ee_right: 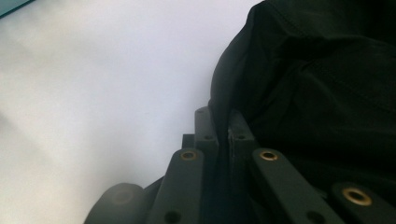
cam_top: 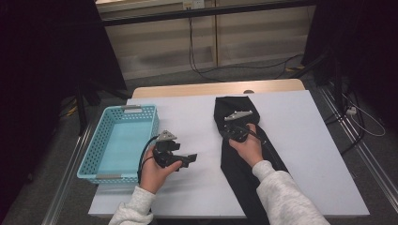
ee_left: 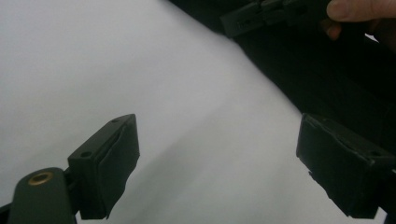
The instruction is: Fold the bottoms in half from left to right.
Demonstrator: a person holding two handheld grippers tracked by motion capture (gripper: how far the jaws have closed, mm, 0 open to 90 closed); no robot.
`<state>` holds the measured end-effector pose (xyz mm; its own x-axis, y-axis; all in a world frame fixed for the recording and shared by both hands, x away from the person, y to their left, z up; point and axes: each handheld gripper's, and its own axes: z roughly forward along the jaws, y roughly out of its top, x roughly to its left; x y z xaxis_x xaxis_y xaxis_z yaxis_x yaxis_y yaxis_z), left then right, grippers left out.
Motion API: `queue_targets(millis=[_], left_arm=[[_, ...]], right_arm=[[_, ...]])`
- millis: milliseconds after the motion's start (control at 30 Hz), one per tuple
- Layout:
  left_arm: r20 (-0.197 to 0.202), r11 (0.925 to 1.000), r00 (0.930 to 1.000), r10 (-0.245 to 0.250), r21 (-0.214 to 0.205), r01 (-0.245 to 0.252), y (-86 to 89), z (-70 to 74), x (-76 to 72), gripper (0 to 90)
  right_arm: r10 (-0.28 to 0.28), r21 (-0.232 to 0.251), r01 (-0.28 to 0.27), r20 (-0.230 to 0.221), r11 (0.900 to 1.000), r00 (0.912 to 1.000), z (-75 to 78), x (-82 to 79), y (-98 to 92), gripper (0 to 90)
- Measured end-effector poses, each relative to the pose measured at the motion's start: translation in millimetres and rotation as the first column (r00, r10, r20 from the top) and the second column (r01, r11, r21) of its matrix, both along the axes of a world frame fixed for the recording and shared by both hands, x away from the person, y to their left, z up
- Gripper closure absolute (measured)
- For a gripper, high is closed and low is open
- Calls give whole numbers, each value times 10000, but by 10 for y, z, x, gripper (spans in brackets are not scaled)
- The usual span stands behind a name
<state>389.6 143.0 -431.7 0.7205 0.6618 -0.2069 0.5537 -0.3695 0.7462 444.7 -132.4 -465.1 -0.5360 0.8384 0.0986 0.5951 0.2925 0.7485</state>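
A long black cloth [cam_top: 232, 174] lies lengthwise on the right half of the white table [cam_top: 187, 117]. My right gripper [cam_top: 233, 127] rests on the cloth's left edge. In the right gripper view this gripper [ee_right: 220, 119] is shut, with a fold of the black cloth [ee_right: 317, 74] pinched between its jaws. My left gripper [cam_top: 190, 159] hovers over bare table left of the cloth, jaws pointing right. Its jaws stand open [ee_left: 219, 135] with nothing between them. Beyond them, the left gripper view shows the black cloth [ee_left: 327, 79], with the right gripper [ee_left: 271, 11] upon it.
A turquoise plastic basket [cam_top: 126, 108] stands at the table's left edge, close to my left hand; its corner [ee_right: 14, 3] appears in the right gripper view. Cables lie on the floor beyond and to the right of the table.
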Motion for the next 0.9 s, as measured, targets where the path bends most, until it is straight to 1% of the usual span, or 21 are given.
queue_targets(millis=[233,267,300,367,433,467,633,667,700,733,767,833,867,900], left_arm=[[25,10000,10000,65,-35,-65,3,6,10,132],[25,10000,10000,65,-35,-65,3,6,10,132],[5,10000,10000,39,-50,-39,2,12,11,132],[17,10000,10000,53,-47,-53,-2,7,11,132],[10,10000,10000,48,-36,-48,-1,4,11,132],[-24,10000,10000,59,-31,-59,2,0,13,132],[-8,10000,10000,67,-41,-67,10,1,19,132],[-8,10000,10000,67,-41,-67,10,1,19,132],[-15,10000,10000,82,-29,-82,10,0,21,132],[-19,10000,10000,66,-22,-66,10,-2,23,132],[-16,10000,10000,55,-26,-55,9,-5,25,132],[-30,10000,10000,66,-12,-66,6,-12,26,132],[-30,10000,10000,66,-12,-66,6,-12,26,132],[-60,10000,9999,82,-18,-82,5,-18,27,132]], right_arm=[[605,178,-604,-85,9980,9981,-2,-55,164,860],[605,178,-604,-85,9980,9981,-2,-55,164,860],[829,197,-826,-116,9964,9965,-7,-75,225,860],[1053,200,-1050,-110,9943,9944,-9,-93,281,860],[1134,225,-1131,-123,9933,9935,-9,-101,308,860],[1304,394,-1295,-218,9908,9912,-9,-107,350,860],[1699,729,-1675,-283,9832,9851,-5,-110,412,860],[1699,729,-1675,-283,9832,9851,-5,-110,412,860],[1887,695,-1860,-354,9801,9814,-6,-117,441,859],[1941,693,-1913,-356,9791,9803,-5,-120,453,859],[2089,708,-2060,-361,9760,9773,-6,-122,471,859],[2202,723,-2167,-447,9736,9744,-11,-128,493,853],[2202,723,-2167,-447,9736,9744,-11,-128,493,853],[2229,798,-2184,-525,9726,9734,-18,-127,491,807]])
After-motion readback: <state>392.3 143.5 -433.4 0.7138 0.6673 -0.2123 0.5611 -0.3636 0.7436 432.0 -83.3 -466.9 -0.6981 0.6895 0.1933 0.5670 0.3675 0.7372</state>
